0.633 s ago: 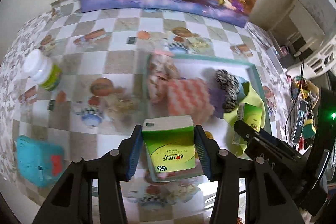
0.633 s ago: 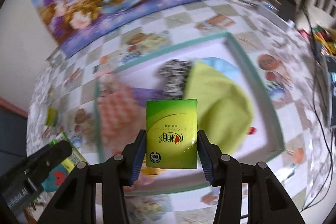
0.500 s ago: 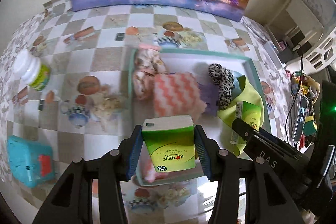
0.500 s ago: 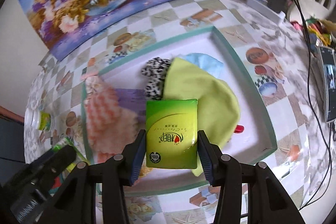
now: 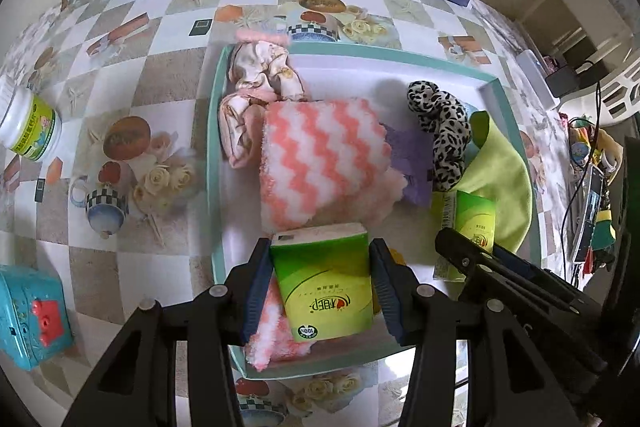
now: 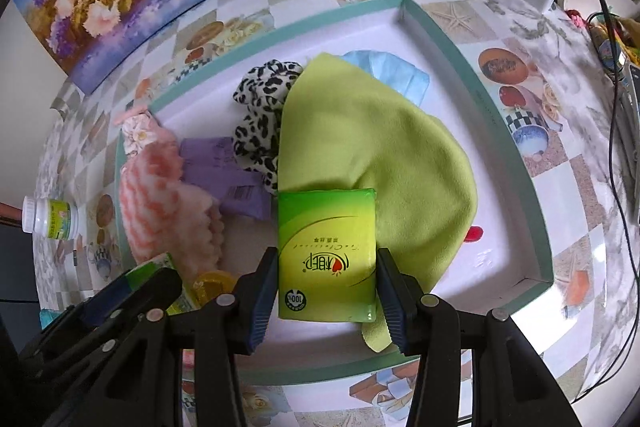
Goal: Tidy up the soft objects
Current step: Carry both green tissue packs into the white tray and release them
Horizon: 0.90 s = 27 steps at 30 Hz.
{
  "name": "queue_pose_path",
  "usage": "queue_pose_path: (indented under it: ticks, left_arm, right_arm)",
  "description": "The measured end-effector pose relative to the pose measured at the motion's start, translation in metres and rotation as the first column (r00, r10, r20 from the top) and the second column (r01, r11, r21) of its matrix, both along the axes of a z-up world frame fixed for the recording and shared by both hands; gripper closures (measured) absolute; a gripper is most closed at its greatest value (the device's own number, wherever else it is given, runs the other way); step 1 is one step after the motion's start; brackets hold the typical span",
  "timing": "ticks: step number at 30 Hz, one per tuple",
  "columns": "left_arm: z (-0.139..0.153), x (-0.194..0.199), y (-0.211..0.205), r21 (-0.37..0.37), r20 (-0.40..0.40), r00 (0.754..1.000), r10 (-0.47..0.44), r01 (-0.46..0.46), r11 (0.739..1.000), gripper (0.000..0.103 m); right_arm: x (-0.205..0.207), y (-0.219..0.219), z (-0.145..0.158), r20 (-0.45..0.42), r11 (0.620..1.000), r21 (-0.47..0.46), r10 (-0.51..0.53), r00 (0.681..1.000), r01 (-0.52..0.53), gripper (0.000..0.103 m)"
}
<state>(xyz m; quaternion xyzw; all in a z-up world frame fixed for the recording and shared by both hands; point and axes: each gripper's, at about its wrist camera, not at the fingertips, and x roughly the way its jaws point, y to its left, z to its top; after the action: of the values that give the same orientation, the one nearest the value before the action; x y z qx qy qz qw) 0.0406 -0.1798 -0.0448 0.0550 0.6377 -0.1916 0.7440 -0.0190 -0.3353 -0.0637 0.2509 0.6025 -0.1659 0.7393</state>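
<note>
Left wrist view shows the tray already holding most of the soft things: a floral cloth at its far left, a pink zigzag towel in the middle, a purple pack, a leopard scrunchie and a green cloth to the right. By my reading, the sorting is nearly done; 2 tissue packs are not yet set down. A bottle and a teal box sit on the table left of the tray; they look hard, so they probably stay out.

The left gripper clamps 1 tissue pack between its blue pads, over the tray's near edge. The right gripper likewise grips the other tissue pack, its jaws pressed on both long sides, above the green cloth and the tray's near right part. Whether either pack touches the tray, I cannot tell.
</note>
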Motion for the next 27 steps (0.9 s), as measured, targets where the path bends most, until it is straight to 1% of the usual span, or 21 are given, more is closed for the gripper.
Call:
queue_pose_path:
  ticks: [4, 6, 8, 10, 13, 15, 24, 25, 26, 27]
  left_arm:
    - [0.005, 0.001, 0.003, -0.027, -0.013, 1.000, 0.002, -0.003, 1.000, 0.052]
    - [0.011, 0.001, 0.006, -0.042, -0.009, 1.000, 0.005, -0.005, 0.999, 0.050]
    - [0.015, 0.002, 0.007, -0.057, -0.007, 1.000, 0.008, -0.009, 0.998, 0.046]
    - [0.020, 0.003, 0.009, -0.077, -0.010, 1.000, 0.016, -0.017, 0.997, 0.045]
    - [0.027, 0.005, 0.014, -0.091, 0.000, 1.000, 0.030, -0.030, 0.995, 0.045]
    - [0.031, 0.007, 0.019, -0.089, 0.013, 0.999, 0.046, -0.045, 0.995, 0.044]
    - [0.031, 0.016, 0.035, -0.031, 0.048, 0.994, 0.096, -0.094, 0.995, 0.041]
    - [0.031, 0.017, 0.036, -0.020, 0.056, 0.993, 0.099, -0.098, 0.995, 0.039]
    - [0.031, 0.018, 0.038, -0.011, 0.065, 0.993, 0.104, -0.103, 0.995, 0.031]
    - [0.030, 0.020, 0.042, 0.009, 0.081, 0.990, 0.119, -0.120, 0.993, 0.025]
  right_arm:
    - [-0.001, 0.002, 0.004, 0.008, 1.000, -0.008, -0.006, 1.000, 0.006, 0.052]
    - [-0.001, 0.003, 0.006, 0.009, 1.000, -0.015, -0.005, 1.000, 0.005, 0.052]
    - [-0.001, 0.004, 0.009, 0.011, 1.000, -0.027, -0.005, 1.000, 0.005, 0.052]
    - [0.000, 0.004, 0.012, 0.014, 0.999, -0.033, -0.008, 1.000, 0.009, 0.050]
    - [-0.001, 0.004, 0.016, 0.022, 0.999, -0.042, -0.011, 1.000, 0.012, 0.049]
    - [-0.001, 0.004, 0.018, 0.025, 0.999, -0.050, -0.012, 1.000, 0.013, 0.044]
    - [0.005, 0.013, 0.020, 0.023, 0.997, -0.079, 0.015, 1.000, -0.013, 0.044]
    - [0.005, 0.014, 0.020, 0.024, 0.996, -0.083, 0.017, 1.000, -0.015, 0.042]
    - [0.006, 0.016, 0.019, 0.024, 0.996, -0.086, 0.023, 0.999, -0.021, 0.038]
    - [0.006, 0.018, 0.019, 0.024, 0.996, -0.088, 0.028, 0.999, -0.025, 0.030]
